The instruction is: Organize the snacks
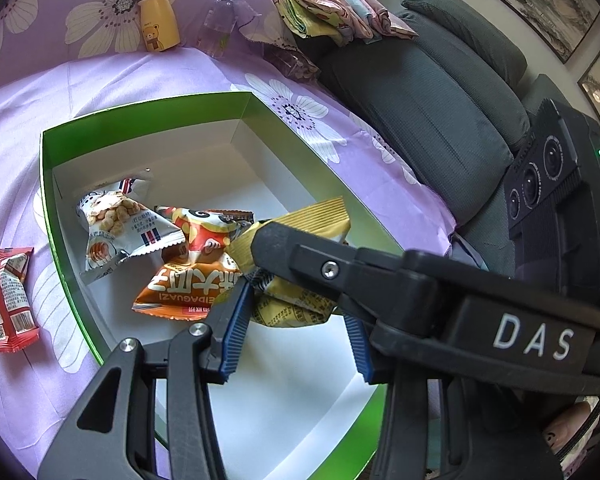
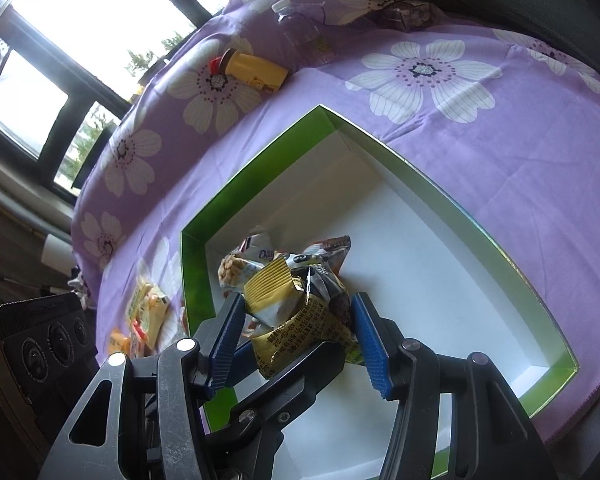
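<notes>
A green box with a white inside [image 1: 140, 114] [image 2: 440, 196] lies on the purple flowered cloth. In it lie a white peanut packet [image 1: 120, 220], an orange packet [image 1: 188, 284] and a yellow packet [image 1: 296, 304] [image 2: 296, 320]. Both grippers hover over the box around the yellow packet. My left gripper [image 1: 296, 344] is open, its blue pads either side of the packet. My right gripper [image 2: 300, 344] is open too; its arm crosses the left wrist view [image 1: 380, 280]. A red packet [image 1: 6, 296] lies on the cloth left of the box.
A yellow bear bottle [image 1: 158, 20] [image 2: 252, 68] and a clear water bottle [image 1: 220, 20] stand at the cloth's far edge. Yellow packets [image 2: 144, 316] lie outside the box's left wall. A grey sofa [image 1: 440, 100] with folded cloths is on the right.
</notes>
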`<state>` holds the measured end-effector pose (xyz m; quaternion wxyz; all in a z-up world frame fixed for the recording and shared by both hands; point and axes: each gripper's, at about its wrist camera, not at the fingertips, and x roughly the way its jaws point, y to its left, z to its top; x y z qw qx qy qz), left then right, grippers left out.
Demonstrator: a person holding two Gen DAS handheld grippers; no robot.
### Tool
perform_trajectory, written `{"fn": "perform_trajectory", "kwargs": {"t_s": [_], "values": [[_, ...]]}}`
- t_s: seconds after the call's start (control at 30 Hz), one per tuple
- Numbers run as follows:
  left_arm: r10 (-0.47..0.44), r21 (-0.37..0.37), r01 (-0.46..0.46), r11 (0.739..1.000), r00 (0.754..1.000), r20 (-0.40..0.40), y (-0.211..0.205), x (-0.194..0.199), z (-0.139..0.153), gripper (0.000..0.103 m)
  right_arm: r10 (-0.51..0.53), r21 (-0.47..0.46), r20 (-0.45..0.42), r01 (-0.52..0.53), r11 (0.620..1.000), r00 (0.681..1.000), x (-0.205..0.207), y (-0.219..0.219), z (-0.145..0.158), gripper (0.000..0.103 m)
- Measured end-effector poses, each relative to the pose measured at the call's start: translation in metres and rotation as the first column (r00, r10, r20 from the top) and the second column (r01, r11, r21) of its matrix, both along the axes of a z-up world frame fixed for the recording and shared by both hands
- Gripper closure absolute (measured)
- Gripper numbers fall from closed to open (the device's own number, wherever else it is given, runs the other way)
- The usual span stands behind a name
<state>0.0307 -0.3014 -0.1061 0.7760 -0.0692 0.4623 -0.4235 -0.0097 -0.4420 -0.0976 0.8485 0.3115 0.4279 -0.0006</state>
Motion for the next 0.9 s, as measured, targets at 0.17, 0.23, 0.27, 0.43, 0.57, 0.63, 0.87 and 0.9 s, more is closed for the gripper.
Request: {"fn": "perform_trajectory", "kwargs": {"t_s": [0.17,0.23,0.27,0.43,0.57,0.63,0.87,0.9], "values": [[0.002,-0.002,-0.002,1.0,1.0,-0.001,0.0,-0.001,-0.001,0.059,-0.002,-0.007,-0.008,0.002,1.0,1.0,0.001,0.0,-0.001,0.046],[0.005,-0.008,-0.005,1.0,1.0,-0.003,0.0,-0.001,-0.001,0.059,-0.003,-0.004,-0.008,0.003,1.0,1.0,0.001,0.0,-0.002,0.046],[0.006,-0.009,-0.006,1.0,1.0,-0.003,0.0,-0.001,-0.001,0.059,-0.003,0.0,-0.007,0.003,1.0,1.0,0.001,0.0,-0.002,0.046],[0.012,-0.006,-0.012,1.0,1.0,0.001,0.0,-0.002,-0.001,0.058,-0.002,0.004,-0.007,0.002,1.0,1.0,0.001,-0.002,-0.002,0.046],[0.028,0.003,-0.028,1.0,1.0,0.013,0.004,-0.004,0.003,0.055,-0.009,0.017,0.005,0.009,1.0,1.0,-0.001,-0.003,-0.001,0.046],[0.036,-0.002,-0.036,0.999,0.999,0.028,0.008,-0.006,0.006,0.052,-0.01,0.016,0.015,0.009,1.0,1.0,-0.002,-0.003,0.0,0.046],[0.079,-0.075,-0.076,0.994,0.996,0.04,0.045,-0.013,0.029,0.029,-0.006,0.052,0.058,0.003,0.999,0.998,-0.006,-0.002,0.007,0.039],[0.085,-0.079,-0.081,0.994,0.995,0.046,0.051,-0.014,0.033,0.027,0.0,0.063,0.073,-0.005,0.998,0.997,-0.007,-0.001,0.008,0.036]]}}
